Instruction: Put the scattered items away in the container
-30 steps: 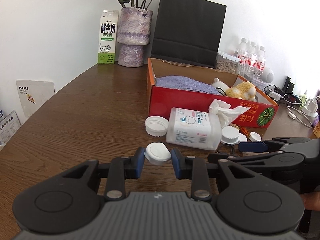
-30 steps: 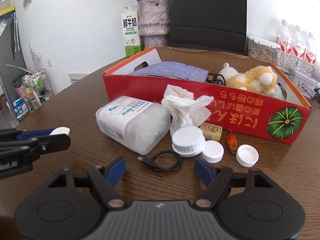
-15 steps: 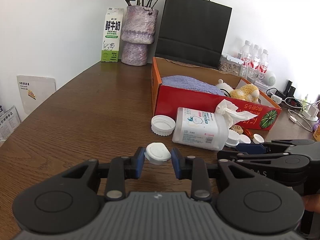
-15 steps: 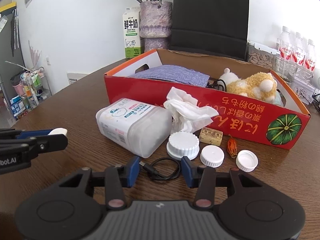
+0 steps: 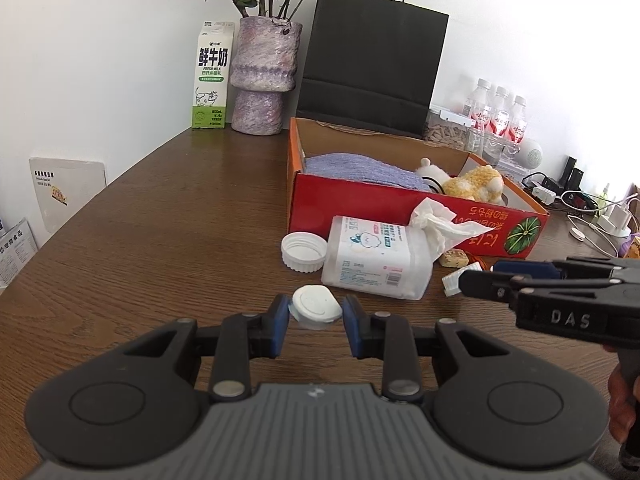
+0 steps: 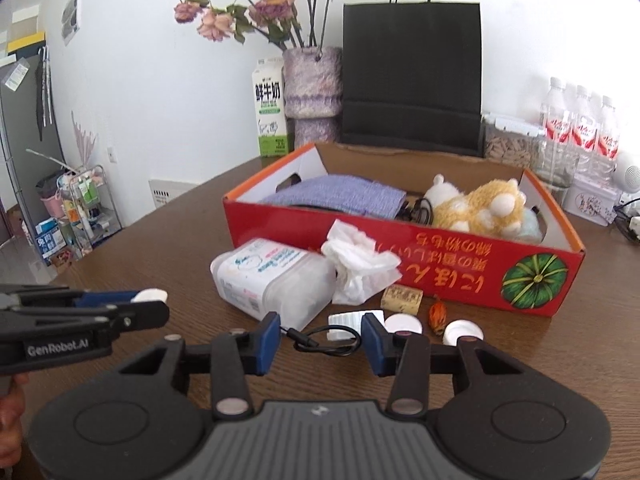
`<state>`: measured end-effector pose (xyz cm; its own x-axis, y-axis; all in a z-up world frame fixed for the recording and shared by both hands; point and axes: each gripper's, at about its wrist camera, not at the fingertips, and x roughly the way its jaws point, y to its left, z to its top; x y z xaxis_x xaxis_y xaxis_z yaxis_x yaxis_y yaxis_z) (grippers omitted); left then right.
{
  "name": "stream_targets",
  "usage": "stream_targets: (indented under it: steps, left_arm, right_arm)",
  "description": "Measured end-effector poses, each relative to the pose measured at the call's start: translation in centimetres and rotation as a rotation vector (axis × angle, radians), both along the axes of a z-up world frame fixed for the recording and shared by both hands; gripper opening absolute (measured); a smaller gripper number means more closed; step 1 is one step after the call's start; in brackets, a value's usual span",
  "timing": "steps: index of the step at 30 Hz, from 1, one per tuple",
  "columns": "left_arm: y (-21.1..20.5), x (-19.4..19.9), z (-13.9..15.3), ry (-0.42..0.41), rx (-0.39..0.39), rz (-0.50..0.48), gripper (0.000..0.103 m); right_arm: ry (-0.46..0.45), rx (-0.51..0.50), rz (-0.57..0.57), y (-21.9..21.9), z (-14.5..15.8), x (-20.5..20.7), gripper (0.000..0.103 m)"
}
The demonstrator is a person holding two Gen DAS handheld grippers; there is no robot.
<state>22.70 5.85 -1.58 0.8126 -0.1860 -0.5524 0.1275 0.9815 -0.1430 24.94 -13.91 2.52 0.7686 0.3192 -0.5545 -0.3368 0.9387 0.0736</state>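
My left gripper (image 5: 316, 318) is shut on a small white cap (image 5: 316, 307) and holds it above the table; it also shows in the right wrist view (image 6: 146, 298). My right gripper (image 6: 320, 338) is partly closed around a big white ribbed lid (image 6: 352, 320), tilted up between its pads, with a black cable (image 6: 324, 340) below. The red cardboard box (image 6: 460, 284) holds a purple cloth (image 6: 336, 196) and a plush toy (image 6: 476, 208). In front of it lie a wipes tub (image 6: 272, 280), crumpled tissue (image 6: 360, 268), a cork (image 6: 401, 298), an orange bit (image 6: 437, 314) and two white caps (image 6: 464, 330).
A white ribbed lid (image 5: 303, 251) lies left of the tub. A milk carton (image 5: 211, 76), vase (image 5: 264, 76), black paper bag (image 5: 372, 64) and water bottles (image 5: 496, 120) stand at the back. Chargers and cables (image 5: 588, 216) lie at far right.
Both grippers have risen. The right jaws have narrowed, and the big ribbed lid now stands tilted between them instead of lying flat. The left still holds its cap.
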Motion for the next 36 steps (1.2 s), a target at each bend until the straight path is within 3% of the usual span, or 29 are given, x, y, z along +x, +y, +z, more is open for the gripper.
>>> stream_targets:
  steps: [19, 27, 36]
  left_arm:
    - [-3.8, 0.5, 3.3, -0.085, 0.043, -0.07, 0.03]
    - [-5.6, 3.8, 6.6, -0.19, 0.053, -0.097, 0.03]
    - [-7.2, 9.6, 7.9, -0.226, -0.006, -0.073, 0.03]
  right_arm:
    - [-0.135, 0.016, -0.029, -3.7, 4.1, -0.3, 0.043]
    - [-0.214, 0.012, -0.046, -4.3, 6.4, 2.2, 0.043]
    - [-0.258, 0.029, -0.068, -4.0, 7.2, 7.3, 0.043]
